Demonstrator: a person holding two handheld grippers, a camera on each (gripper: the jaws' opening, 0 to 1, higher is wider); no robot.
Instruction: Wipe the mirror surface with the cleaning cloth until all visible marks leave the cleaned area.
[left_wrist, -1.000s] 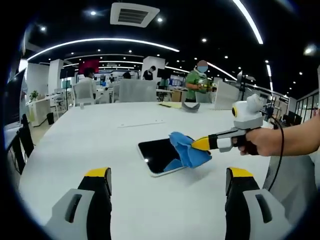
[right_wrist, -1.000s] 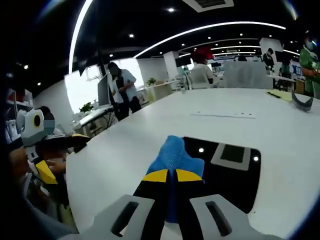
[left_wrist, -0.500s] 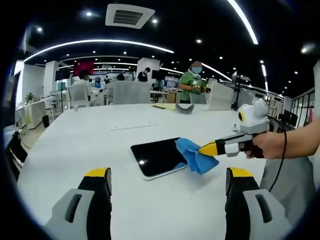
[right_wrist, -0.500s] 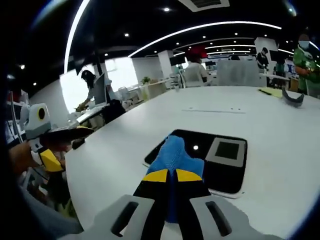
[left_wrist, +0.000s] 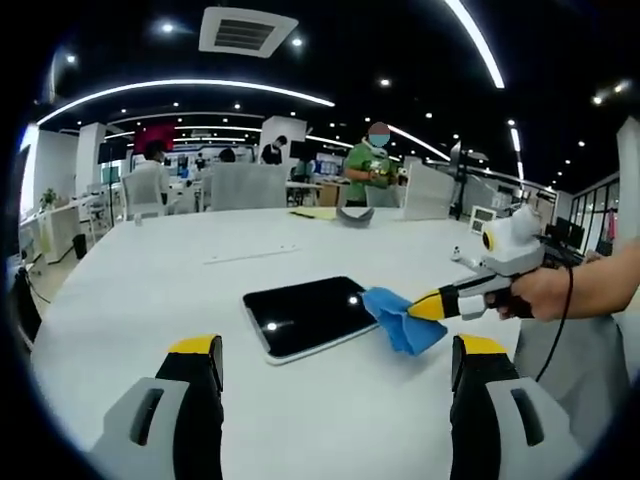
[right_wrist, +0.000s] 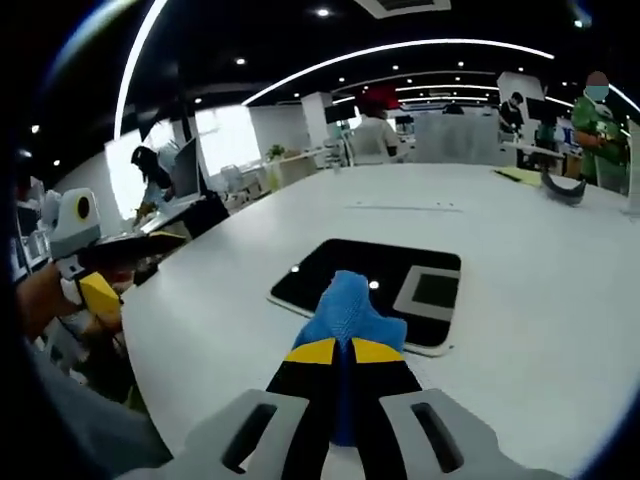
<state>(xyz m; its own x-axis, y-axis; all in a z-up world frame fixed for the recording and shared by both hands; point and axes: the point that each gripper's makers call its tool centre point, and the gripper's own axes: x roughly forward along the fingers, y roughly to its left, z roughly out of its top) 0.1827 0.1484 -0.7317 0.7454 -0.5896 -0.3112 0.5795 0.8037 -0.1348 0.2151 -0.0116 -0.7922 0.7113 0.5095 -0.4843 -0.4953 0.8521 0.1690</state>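
Our right gripper (right_wrist: 350, 352) is clamped on the blue cleaning cloth (right_wrist: 350, 312), which bunches just past its yellow tips and touches the near edge of the dark mirror (right_wrist: 375, 275) lying flat on the white table (right_wrist: 560, 290). Our left gripper (left_wrist: 335, 352) hangs with its jaws spread wide and nothing between them, the mirror (left_wrist: 305, 315) ahead of them, the cloth (left_wrist: 400, 318) at the mirror's right end.

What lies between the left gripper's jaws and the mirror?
Bare white table: in the left gripper view, nothing sits between the left gripper and the mirror.
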